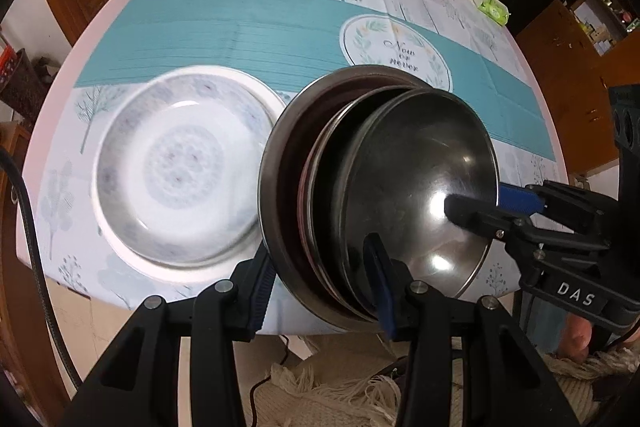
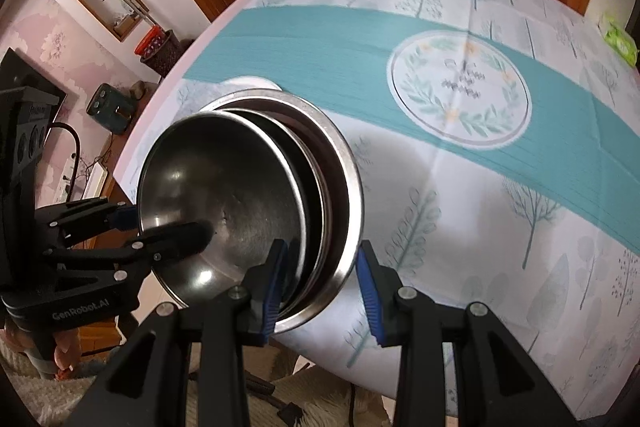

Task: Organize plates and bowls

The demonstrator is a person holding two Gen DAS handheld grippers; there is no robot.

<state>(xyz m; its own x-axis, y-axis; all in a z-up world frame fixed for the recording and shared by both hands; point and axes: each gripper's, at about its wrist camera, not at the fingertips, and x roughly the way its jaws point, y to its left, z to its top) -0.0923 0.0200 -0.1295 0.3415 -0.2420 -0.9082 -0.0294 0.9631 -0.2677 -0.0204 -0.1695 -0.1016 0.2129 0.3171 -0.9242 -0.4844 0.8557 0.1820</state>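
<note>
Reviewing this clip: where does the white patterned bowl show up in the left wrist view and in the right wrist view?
Left wrist: the white patterned bowl sits left of centre on the tablecloth, beside the nested steel bowls.
Right wrist: only a sliver of the bowl's white rim shows, above and behind the steel bowls.
Shared landmark: the round wreath print on the teal band.

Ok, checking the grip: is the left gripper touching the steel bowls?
Touching. Left wrist view: left gripper clamps the steel bowls, one finger inside, one outside.
</note>
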